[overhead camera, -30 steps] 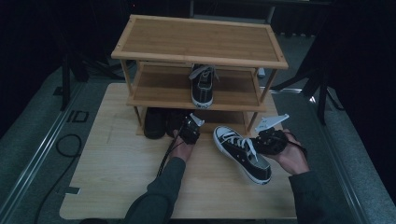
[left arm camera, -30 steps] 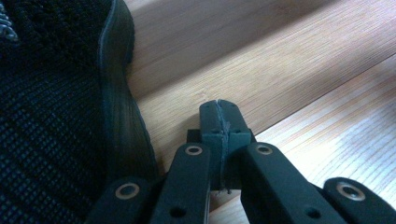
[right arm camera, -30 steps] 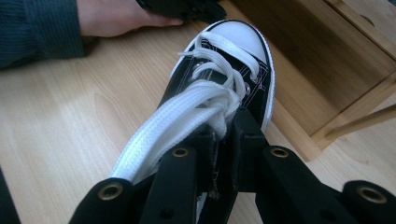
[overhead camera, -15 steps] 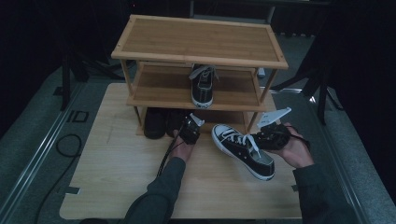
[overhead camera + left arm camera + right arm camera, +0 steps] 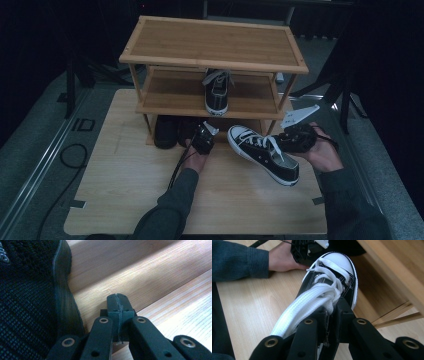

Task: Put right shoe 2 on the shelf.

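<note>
A black-and-white sneaker [image 5: 262, 152] with white laces hangs tilted just above the wooden board, in front of the shoe rack [image 5: 215, 45]. My right gripper [image 5: 295, 140] is shut on its heel-end upper; in the right gripper view the jaws [image 5: 333, 307] pinch the fabric beside the laces, with the toe cap [image 5: 337, 265] pointing away. My left gripper [image 5: 202, 137] rests at the rack's bottom level, shut with nothing in it [image 5: 117, 296], right beside a black knit shoe [image 5: 25, 290].
A matching sneaker [image 5: 217, 90] stands on the rack's middle shelf, toe toward me. Dark shoes [image 5: 165, 131] sit under the bottom shelf. The wooden board [image 5: 125, 190] lies on grey floor, with a cable [image 5: 70, 155] at the left.
My right gripper has lifted the sneaker a little off the board. The left gripper has stayed where it was.
</note>
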Demonstrator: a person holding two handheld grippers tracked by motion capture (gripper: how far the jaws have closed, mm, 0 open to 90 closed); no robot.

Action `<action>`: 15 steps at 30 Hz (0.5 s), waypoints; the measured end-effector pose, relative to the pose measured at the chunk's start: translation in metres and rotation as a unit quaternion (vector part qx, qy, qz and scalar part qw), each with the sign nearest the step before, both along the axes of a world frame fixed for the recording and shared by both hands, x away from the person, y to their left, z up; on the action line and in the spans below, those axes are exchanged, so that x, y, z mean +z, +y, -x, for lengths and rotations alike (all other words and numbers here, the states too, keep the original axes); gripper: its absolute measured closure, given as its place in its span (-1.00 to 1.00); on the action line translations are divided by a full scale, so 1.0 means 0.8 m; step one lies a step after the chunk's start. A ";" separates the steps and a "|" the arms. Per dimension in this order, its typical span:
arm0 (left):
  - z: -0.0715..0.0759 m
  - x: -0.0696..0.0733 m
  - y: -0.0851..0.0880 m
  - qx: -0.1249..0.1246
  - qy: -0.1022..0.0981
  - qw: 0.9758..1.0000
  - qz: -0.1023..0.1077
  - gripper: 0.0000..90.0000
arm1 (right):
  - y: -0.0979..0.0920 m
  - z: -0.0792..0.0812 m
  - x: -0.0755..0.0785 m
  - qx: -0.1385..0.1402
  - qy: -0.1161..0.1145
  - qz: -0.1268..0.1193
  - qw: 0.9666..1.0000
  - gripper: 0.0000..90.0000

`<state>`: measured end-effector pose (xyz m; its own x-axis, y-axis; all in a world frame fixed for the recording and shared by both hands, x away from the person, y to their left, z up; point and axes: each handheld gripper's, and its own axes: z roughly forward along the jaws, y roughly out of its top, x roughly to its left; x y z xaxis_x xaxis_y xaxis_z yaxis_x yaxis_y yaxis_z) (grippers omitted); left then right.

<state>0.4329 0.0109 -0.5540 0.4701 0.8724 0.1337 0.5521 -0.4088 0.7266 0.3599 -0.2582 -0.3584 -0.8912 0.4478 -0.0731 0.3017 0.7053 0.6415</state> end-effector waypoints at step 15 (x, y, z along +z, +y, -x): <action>0.000 0.000 0.000 -0.005 0.006 1.000 0.001 1.00 | -0.006 0.008 0.057 0.020 -0.017 -0.037 0.999 0.81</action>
<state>0.4329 0.0109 -0.5537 0.4801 0.8680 0.1265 0.5573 -0.4132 0.7201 0.3537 -0.2632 -0.3128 -0.9059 0.4174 -0.0719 0.2512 0.6663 0.7021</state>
